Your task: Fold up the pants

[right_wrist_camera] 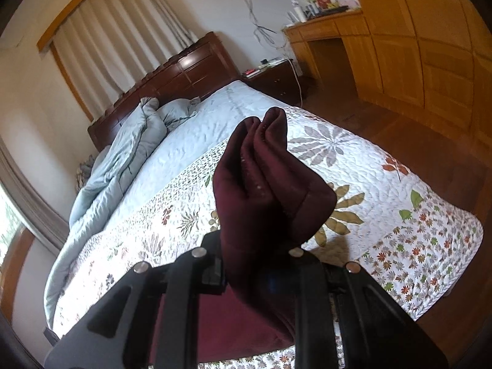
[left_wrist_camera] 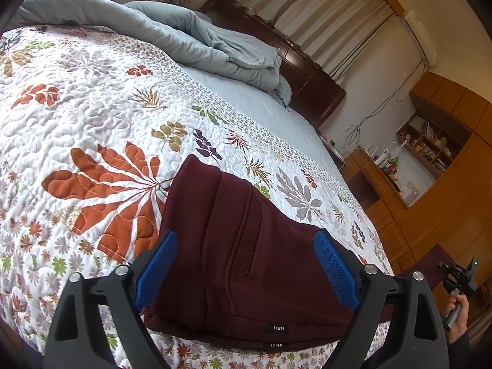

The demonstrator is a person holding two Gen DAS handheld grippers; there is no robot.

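Floral quilt [left_wrist_camera: 92, 98] over the bed, under everything. Nearest, left gripper [left_wrist_camera: 246, 264] spread wide — blue pads [left_wrist_camera: 156, 267] either side of the maroon pants [left_wrist_camera: 246, 246], folded, waistband end near, long axis running away toward the headboard [left_wrist_camera: 307, 70]. Right gripper [right_wrist_camera: 261, 264] clamped on a bunched pants end — cloth poking upward. Farther off, grey duvet [left_wrist_camera: 200, 37].

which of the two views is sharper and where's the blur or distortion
Left wrist view is sharper: quilt stitching and the pants label are crisp, though the fisheye bows the bed and darkens the corners. Right wrist view is softer: the right gripper frame and the bunched pants clamped in it are out of focus, the window at the left edge is blown out.
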